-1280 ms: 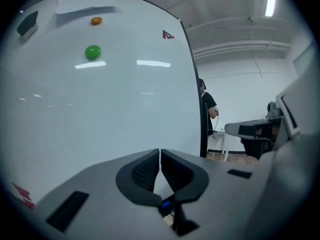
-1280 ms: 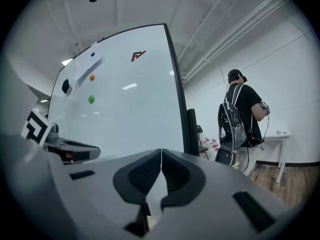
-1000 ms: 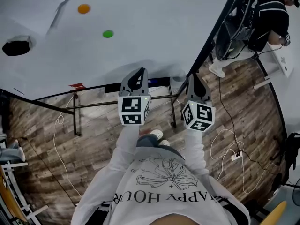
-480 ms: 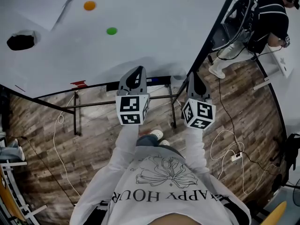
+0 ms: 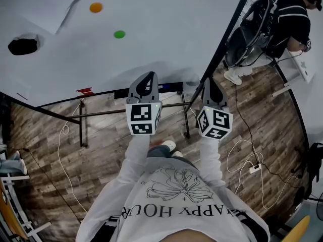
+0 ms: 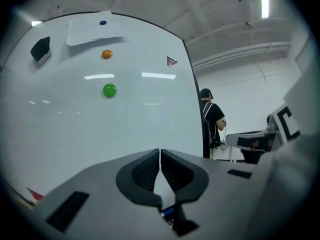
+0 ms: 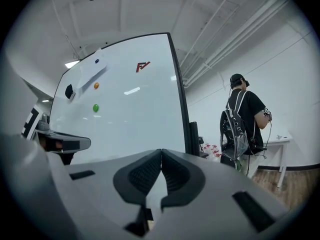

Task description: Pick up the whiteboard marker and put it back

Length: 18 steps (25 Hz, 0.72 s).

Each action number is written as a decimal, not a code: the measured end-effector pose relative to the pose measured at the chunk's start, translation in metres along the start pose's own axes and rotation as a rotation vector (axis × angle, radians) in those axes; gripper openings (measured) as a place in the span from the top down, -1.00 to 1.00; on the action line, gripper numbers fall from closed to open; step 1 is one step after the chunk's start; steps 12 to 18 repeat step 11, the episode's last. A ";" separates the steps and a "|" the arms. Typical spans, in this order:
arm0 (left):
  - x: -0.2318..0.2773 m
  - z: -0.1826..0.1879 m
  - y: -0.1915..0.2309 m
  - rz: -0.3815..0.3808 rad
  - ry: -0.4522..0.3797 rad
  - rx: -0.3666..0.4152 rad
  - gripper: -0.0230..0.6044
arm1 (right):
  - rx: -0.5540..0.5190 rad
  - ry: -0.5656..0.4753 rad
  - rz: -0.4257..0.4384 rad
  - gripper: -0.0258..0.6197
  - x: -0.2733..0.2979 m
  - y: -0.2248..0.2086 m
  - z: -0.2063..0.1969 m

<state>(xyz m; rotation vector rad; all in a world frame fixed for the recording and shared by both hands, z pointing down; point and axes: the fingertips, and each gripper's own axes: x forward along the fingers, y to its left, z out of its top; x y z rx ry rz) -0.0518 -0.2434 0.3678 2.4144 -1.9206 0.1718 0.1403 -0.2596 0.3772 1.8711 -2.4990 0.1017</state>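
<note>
A red marker-like object (image 5: 84, 91) lies at the lower edge of the whiteboard (image 5: 161, 39), left of the dark tray (image 5: 171, 87). The same red tip shows low left in the left gripper view (image 6: 34, 194). My left gripper (image 5: 146, 80) is shut and empty, pointing at the tray's middle; its fingers (image 6: 150, 171) meet in front of the board. A small blue piece (image 6: 168, 212) shows below them; what it is I cannot tell. My right gripper (image 5: 208, 84) is shut and empty near the board's right post (image 5: 227, 39), its own view (image 7: 161, 155) showing closed pads.
On the board sit a green magnet (image 5: 119, 34), an orange magnet (image 5: 96, 7), a black eraser (image 5: 22, 45) and a paper sheet (image 6: 95, 31). A person with a backpack (image 5: 287, 14) stands beyond the right post. Cables (image 5: 242, 155) and stand bars (image 5: 101, 112) cross the wooden floor.
The head view has shifted a little. Both grippers keep nearly the same place in front of the tray and stay shut.
</note>
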 end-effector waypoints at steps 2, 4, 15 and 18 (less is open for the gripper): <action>0.000 0.000 0.000 0.001 -0.002 -0.002 0.89 | 0.001 0.000 -0.002 0.91 0.000 0.000 0.000; 0.000 0.000 0.000 0.002 -0.003 -0.001 0.89 | 0.001 -0.001 -0.003 0.91 0.000 -0.001 0.000; -0.001 0.000 -0.002 0.010 0.006 0.008 0.89 | 0.003 -0.002 -0.004 0.91 -0.002 -0.002 0.001; -0.001 0.000 -0.002 0.010 0.006 0.008 0.89 | 0.003 -0.002 -0.004 0.91 -0.002 -0.002 0.001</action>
